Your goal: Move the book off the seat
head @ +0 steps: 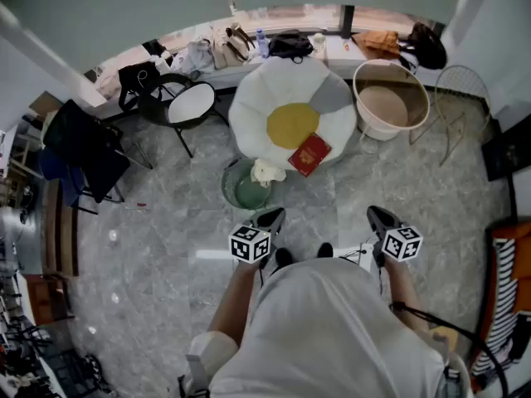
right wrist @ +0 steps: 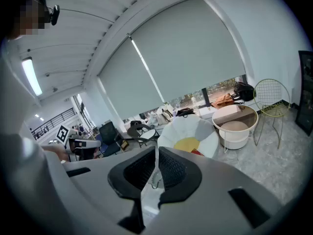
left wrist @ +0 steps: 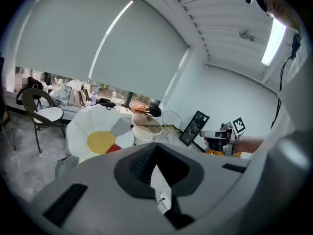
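A red book (head: 309, 154) lies on the near right part of a flower-shaped seat (head: 249, 110), white petals around a yellow centre. In the left gripper view the seat (left wrist: 80, 126) shows with a red sliver of the book (left wrist: 113, 149) at its near edge. The right gripper view has the seat (right wrist: 195, 129) too, with the book (right wrist: 196, 152) just above the jaws. My left gripper (head: 271, 219) and right gripper (head: 380, 216) are held close to the person's body, well short of the seat. Both are shut with nothing between the jaws.
A green mesh bin (head: 241, 191) with white paper stands just in front of the seat. A round beige tub (head: 390, 98) and a wire chair (head: 461, 89) are to the right. A black chair with a white seat (head: 189, 104) is to the left. Bags line the window ledge (head: 249, 44).
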The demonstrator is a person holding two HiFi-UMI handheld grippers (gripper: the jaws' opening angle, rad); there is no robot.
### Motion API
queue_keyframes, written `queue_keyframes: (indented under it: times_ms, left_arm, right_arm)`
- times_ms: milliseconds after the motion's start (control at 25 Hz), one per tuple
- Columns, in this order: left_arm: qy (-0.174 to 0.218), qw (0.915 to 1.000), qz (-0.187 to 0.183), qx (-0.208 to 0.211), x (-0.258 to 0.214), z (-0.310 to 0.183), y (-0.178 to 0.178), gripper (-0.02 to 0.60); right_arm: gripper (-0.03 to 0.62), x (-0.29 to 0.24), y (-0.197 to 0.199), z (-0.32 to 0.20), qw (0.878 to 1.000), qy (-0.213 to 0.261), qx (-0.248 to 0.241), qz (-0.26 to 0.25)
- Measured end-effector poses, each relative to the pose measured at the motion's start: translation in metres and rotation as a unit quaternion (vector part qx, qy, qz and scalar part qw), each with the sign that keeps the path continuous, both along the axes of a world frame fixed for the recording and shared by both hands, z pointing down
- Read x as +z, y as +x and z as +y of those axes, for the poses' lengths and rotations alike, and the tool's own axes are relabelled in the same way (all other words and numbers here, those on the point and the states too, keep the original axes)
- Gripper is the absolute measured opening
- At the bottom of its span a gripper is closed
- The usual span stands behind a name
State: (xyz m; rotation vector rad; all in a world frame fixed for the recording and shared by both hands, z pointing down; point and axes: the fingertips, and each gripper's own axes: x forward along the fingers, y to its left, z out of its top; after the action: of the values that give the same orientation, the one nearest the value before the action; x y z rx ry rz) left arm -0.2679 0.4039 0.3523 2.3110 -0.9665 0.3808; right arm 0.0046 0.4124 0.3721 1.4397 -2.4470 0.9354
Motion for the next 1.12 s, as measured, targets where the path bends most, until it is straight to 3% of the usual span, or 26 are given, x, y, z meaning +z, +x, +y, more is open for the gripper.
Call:
queue_keyframes:
  times_ms: [600, 1120]
  left_arm:
    - [-0.006, 0.9999, -0.004, -0.007, 0.006, -0.004, 0.014, 0.002]
    - [-0.014, 0.9994, -0.016, -0.026, 0.009, -0.006, 0.05, 0.002]
  right_arm:
    - [0.049, 0.001, 0.014, -0.009, 1.0, 0.0, -0.006, -0.008]
    - [0.051, 0.011, 0.081, -0.012, 1.0, -0.021, 0.01, -0.011]
